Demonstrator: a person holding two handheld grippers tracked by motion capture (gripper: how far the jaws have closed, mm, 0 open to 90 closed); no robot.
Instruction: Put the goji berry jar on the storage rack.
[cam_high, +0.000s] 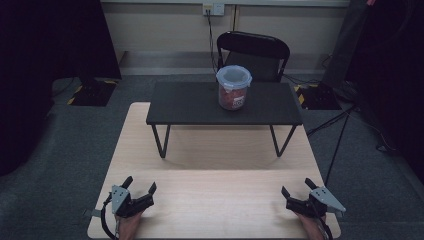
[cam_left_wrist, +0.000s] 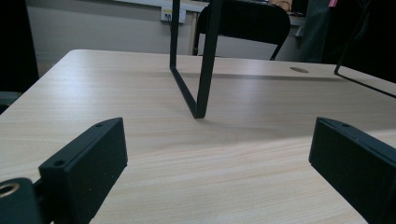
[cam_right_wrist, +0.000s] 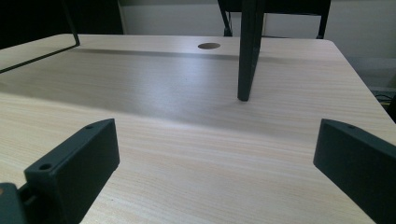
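A clear round container (cam_high: 233, 87) with a snap-on lid and red contents stands upright on a low black shelf (cam_high: 190, 106) at the far side of the wooden table (cam_high: 215, 155). My left gripper (cam_high: 141, 187) rests at the table's near left corner, open, nothing between its jaws. My right gripper (cam_high: 297, 188) rests at the near right corner, also open with nothing held. In the left gripper view (cam_left_wrist: 219, 154) and the right gripper view (cam_right_wrist: 217, 156) the jaws stand wide apart over bare wood.
The shelf stands on thin black wire legs (cam_high: 161, 142) (cam_left_wrist: 201, 60) (cam_right_wrist: 247, 51). A black chair (cam_high: 253, 52) sits behind the table. A round hole (cam_right_wrist: 208, 45) marks the tabletop. Cables (cam_high: 340, 135) run over the floor at the right.
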